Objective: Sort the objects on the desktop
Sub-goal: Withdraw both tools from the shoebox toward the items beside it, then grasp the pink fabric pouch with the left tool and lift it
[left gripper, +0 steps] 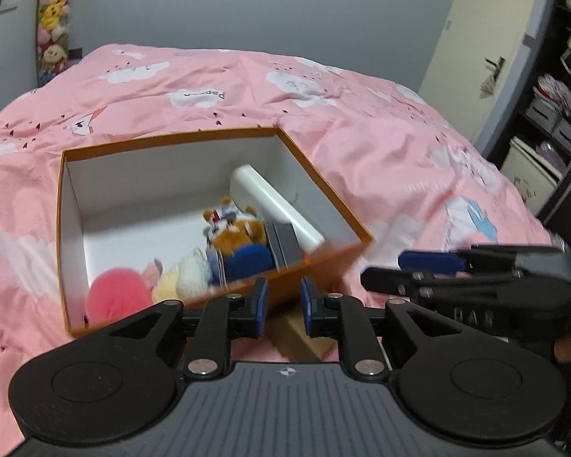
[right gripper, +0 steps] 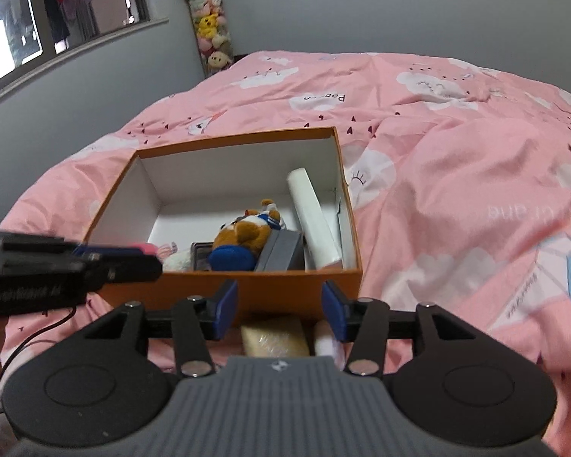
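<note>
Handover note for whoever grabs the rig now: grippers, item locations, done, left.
Left gripper: jaws slightly apart, empty.
Right gripper: jaws open, empty.
Both sit just short of the orange box on the pink bedspread.
Done, in box: white roll, plush bear, grey case, pink ball, pale plushes.
Left: yellowish packet and a white item outside the box's near wall.

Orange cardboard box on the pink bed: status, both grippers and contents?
Left gripper and right gripper both open, empty. Orange cardboard box holds brown plush toy, white roll. Yellow sponge block outside, below right gripper.
</note>
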### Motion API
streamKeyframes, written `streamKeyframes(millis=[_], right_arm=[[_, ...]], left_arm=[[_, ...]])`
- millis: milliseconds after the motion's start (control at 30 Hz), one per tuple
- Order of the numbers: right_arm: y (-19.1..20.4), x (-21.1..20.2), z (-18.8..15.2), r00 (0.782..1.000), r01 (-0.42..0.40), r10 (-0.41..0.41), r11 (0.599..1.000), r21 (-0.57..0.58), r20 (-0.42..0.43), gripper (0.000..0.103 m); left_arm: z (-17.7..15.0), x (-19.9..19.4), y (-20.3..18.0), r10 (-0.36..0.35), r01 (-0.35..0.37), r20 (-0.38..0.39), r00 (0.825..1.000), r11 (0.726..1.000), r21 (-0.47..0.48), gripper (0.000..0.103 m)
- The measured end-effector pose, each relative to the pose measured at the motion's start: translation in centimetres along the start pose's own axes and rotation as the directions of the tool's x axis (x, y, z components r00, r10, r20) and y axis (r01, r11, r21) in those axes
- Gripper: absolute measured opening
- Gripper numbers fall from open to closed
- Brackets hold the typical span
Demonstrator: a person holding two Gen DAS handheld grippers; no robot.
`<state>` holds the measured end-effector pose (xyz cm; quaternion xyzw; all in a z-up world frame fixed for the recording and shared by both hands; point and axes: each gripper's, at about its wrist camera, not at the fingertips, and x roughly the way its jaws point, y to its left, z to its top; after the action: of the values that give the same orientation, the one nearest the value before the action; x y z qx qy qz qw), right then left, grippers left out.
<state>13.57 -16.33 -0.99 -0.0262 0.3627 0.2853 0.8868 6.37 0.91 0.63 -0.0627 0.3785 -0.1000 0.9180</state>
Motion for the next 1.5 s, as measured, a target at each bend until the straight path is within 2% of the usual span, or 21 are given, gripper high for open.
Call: streamKeyframes(millis=[100,167,333,633,733,767,933,1067,1267,1500], right_arm=[[0.4,-1.2,-1.4,1.0,-0.011,0.011,1.0,0.026,0.004,0.055],[0.8,-1.9,-2.4,1.0,-0.003,0.003,1.0,0.027,0.01,0.06],[1.1,-2.8,-4.2,0.999,0.03,-0.03,0.999,0.029,-0.011,0.061],[0.5,-2.6,-7.1,0.987,0.154,-0.153,0.988,0.022,-0.056,0.061],[0.2,-2.4,-7.5,0.985,0.165,-0.163,0.986,0.035,-0.065,0.061],[0.1,-2.4,-7.6,0.984,0.166,-0.164,0.985,0.04,-0.066,0.061],[0.0,-2.3,-8.1,0.981,0.184,-0.18,0.982,0.044,-0.078,0.066],[-0.1,-2.2,-8.3,0.98,0.185,-0.181,0.982,0.042,-0.085,0.066],[-0.1,-2.0,-8.4,0.98,0.186,-0.182,0.982,0.046,-0.085,0.07],[-0.1,-1.9,-8.5,0.979,0.188,-0.183,0.981,0.049,-0.085,0.071]], left_arm=[[-1.7,-0.6,-0.8,0.013,-0.013,-0.007,1.0,1.0,0.025,0.02],[-2.6,-0.6,-1.2,0.008,-0.007,-0.024,1.0,0.999,0.037,0.02],[-4.1,-0.7,-1.4,0.002,0.003,-0.059,0.998,0.997,0.071,0.021],[-6.0,-1.5,-1.3,-0.074,0.081,-0.056,0.996,0.989,0.127,0.036],[-6.4,-1.6,-1.6,-0.089,0.096,-0.051,0.995,0.983,0.156,0.044],[-6.5,-1.6,-1.7,-0.09,0.097,-0.051,0.995,0.982,0.162,0.052],[-6.9,-1.4,-2.8,-0.08,0.09,-0.054,0.995,0.973,0.214,0.055],[-7.4,-1.4,-4.0,-0.081,0.09,-0.043,0.996,0.955,0.283,0.064],[-8.2,-0.1,-4.8,-0.047,0.07,-0.074,0.996,0.935,0.348,0.064],[-8.7,0.5,-5.6,-0.053,0.076,-0.067,0.996,0.914,0.399,0.064]])
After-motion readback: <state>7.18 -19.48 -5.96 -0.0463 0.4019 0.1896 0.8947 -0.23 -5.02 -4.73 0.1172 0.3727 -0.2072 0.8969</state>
